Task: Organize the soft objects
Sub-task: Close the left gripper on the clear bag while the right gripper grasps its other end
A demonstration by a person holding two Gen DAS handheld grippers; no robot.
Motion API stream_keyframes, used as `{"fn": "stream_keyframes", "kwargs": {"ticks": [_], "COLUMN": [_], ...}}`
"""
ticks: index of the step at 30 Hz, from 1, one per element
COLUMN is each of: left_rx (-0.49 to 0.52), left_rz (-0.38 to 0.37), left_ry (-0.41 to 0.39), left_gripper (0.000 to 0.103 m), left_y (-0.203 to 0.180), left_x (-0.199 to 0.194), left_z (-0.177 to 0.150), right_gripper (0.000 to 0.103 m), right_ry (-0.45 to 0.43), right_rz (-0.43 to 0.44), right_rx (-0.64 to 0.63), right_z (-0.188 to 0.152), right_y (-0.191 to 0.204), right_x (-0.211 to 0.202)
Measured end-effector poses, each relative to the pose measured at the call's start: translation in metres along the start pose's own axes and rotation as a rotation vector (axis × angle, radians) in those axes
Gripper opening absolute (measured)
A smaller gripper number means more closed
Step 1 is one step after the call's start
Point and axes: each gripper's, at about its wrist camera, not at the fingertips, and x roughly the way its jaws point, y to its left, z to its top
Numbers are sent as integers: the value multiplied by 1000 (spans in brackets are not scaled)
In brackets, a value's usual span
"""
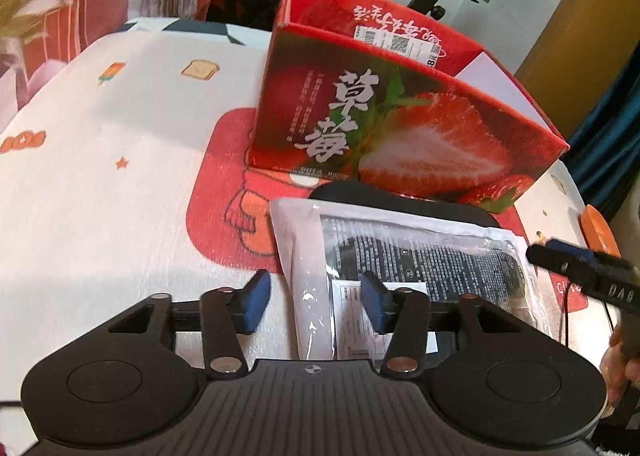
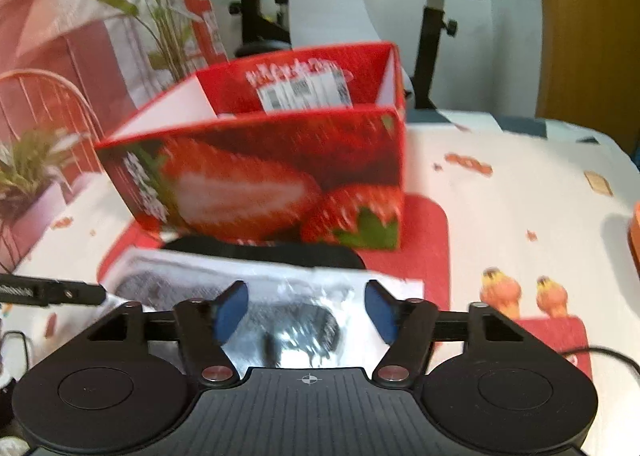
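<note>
Here, plastic packet (image 1: 400, 256) beneath both open tools, before strawberry box (image 1: 384, 124).

At the top of the frame we see an exercise bike (image 2: 436, 8) against a pale wall (image 2: 508, 36). A leaf-printed red curtain (image 2: 100, 16) hangs upper left; a wooden panel (image 2: 588, 36) stands upper right.

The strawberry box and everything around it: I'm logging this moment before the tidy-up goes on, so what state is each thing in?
Strawberry box: upright on the red mat, top open.
Plastic packet: sealed, lying flat in front of the box, not gripped.
Black item: lying under the packet's far edge, mostly hidden.
Left gripper: open, over the packet's left end.
Right gripper: open, above the packet.
</note>
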Motion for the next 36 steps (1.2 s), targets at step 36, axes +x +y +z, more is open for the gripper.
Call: {"fn": "stream_keyframes", "kwargs": {"ticks": [36], "left_rx": [-21], "left_rz": [-44], "left_ry": [71], "left_gripper": [63], "left_y": [-10], "left_x": [20], "left_z": [-22], "right_gripper": [83], "right_ry": [150], "right_rz": [39], "right_rx": [94], "right_z": [-15], "right_y": [-9], "right_x": [28]}}
